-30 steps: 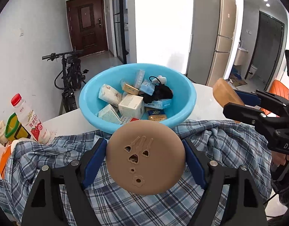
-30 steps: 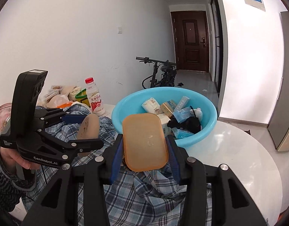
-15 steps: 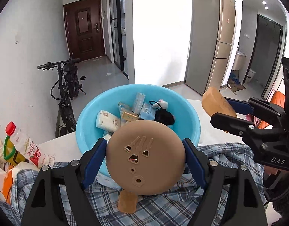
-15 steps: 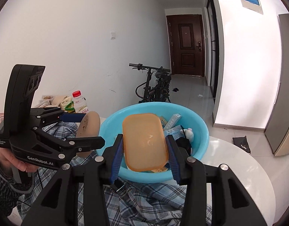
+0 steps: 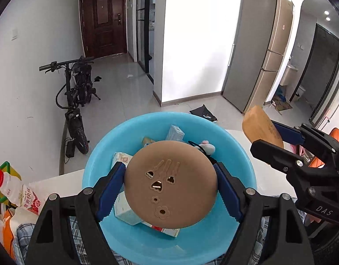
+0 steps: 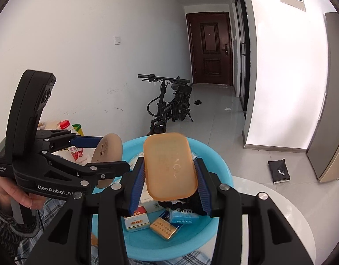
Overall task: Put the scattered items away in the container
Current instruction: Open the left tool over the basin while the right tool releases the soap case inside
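Note:
A blue plastic basin [image 5: 240,154] [image 6: 222,172] holds several small boxes and a black item. My left gripper [image 5: 170,190] is shut on a round brown disc with cut-out holes [image 5: 170,183] and holds it above the basin. The disc also shows edge-on in the right wrist view [image 6: 107,156]. My right gripper [image 6: 170,176] is shut on an orange rounded-rectangle lid [image 6: 170,167] above the basin. The lid shows in the left wrist view [image 5: 259,128] over the basin's right rim.
The basin sits on a blue plaid cloth [image 5: 23,236] on a white round table [image 6: 286,212]. A red-capped drink bottle [image 5: 17,196] and packets stand at the left. A bicycle [image 5: 75,101] leans on the wall beyond.
Both grippers have risen and moved forward with their items, from over the plaid cloth to above the basin.

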